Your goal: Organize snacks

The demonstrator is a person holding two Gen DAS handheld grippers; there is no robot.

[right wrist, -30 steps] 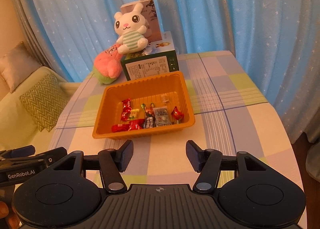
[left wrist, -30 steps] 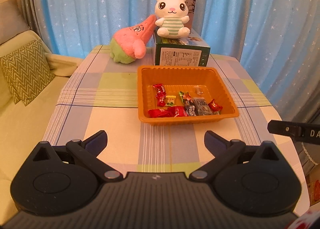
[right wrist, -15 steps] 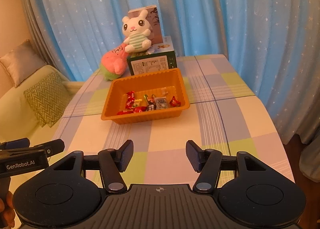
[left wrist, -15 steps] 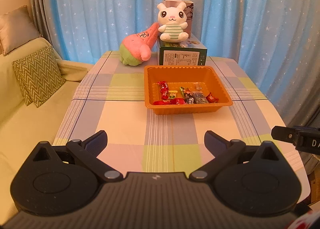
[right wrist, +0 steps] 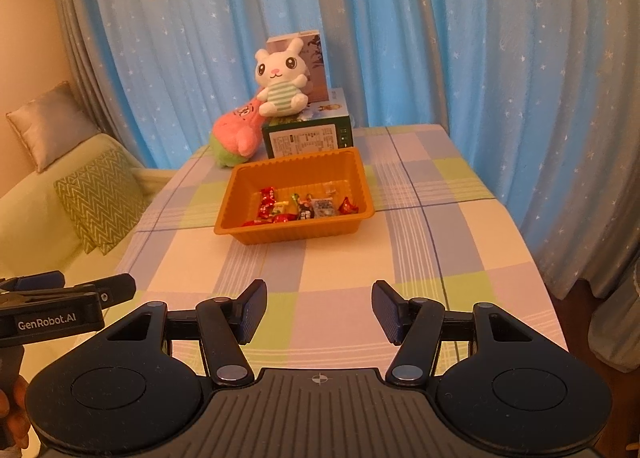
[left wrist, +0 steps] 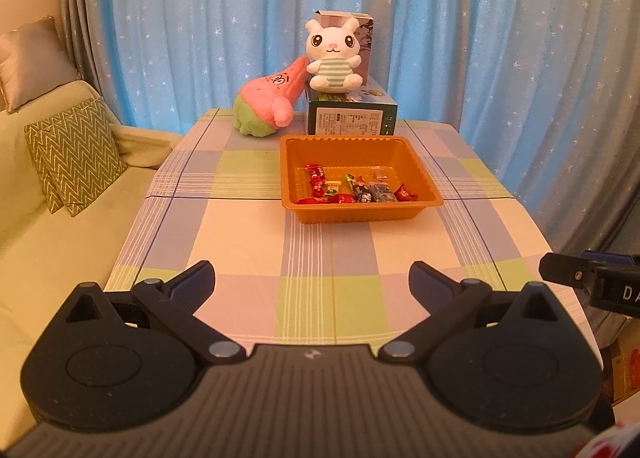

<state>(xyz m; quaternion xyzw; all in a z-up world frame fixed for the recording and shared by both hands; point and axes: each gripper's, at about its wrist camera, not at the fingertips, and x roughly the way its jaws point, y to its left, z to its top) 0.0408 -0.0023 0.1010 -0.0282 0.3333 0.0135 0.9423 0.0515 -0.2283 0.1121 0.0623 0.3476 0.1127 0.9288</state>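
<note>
The sorting step was judged finished: all the wrapped snacks were seen gathered in the orange tray at mid-table, none loose on the checked tablecloth. No further pickup seemed called for; at most a check for strays. The left gripper was held over the table's near edge, tilted downward, jaws spread wide and empty. The right gripper was posed alike, jaws parted, nothing between.

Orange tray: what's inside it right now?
The orange tray holds a small cluster of wrapped snacks toward its near side: several red wrappers, a yellow-green one, and darker ones. The far half is bare. The near wall hides the lowest edges of the front pieces.
</note>
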